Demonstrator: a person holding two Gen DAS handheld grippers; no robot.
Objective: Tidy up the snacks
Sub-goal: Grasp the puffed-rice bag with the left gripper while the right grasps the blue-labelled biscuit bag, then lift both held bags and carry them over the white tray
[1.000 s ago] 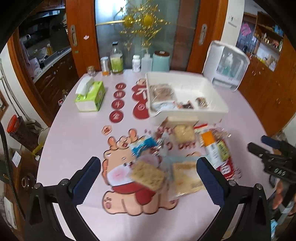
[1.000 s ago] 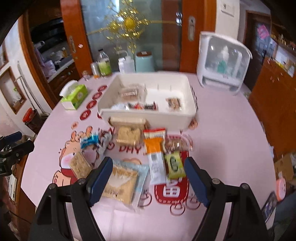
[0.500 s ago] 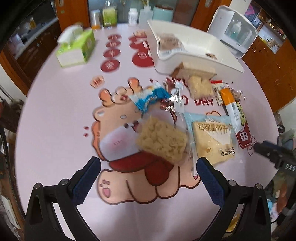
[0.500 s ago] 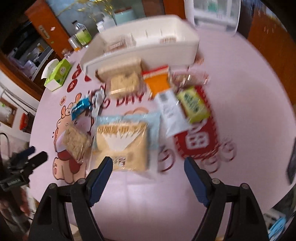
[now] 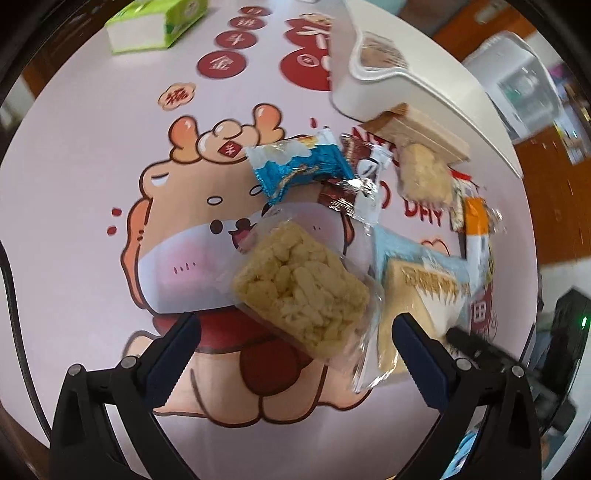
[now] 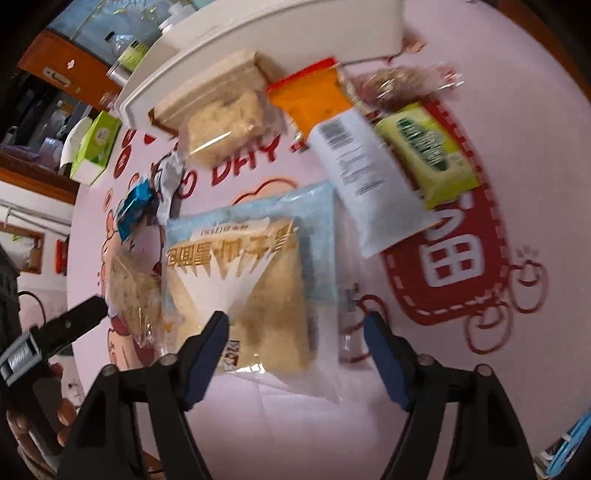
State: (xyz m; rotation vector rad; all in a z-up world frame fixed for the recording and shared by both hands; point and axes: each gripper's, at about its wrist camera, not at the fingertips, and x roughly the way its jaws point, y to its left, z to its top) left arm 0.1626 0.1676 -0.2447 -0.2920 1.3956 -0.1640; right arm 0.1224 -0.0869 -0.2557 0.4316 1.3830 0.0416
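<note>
With loose snacks heaped just in front of the white bin (image 5: 424, 85) toward the surface's far edge, the left claw (image 5: 295, 350) hangs wide over the rice-crisp packet (image 5: 301, 291), while the right claw (image 6: 295, 350), closing, straddles the blue cracker bag (image 6: 251, 266) without pressing it.

Round table (image 5: 74, 206) under a pale pink cloth printed with a cartoon animal and red medallions. Green tissue box (image 5: 155, 22) at the far edge. Orange-brown wooden door frame (image 6: 66, 74) beyond, bottles (image 6: 129, 51) before it. White plastic cabinet (image 5: 517, 85) far right, blurred, possibly a sterilizer. Even daylight, soft shadows.
</note>
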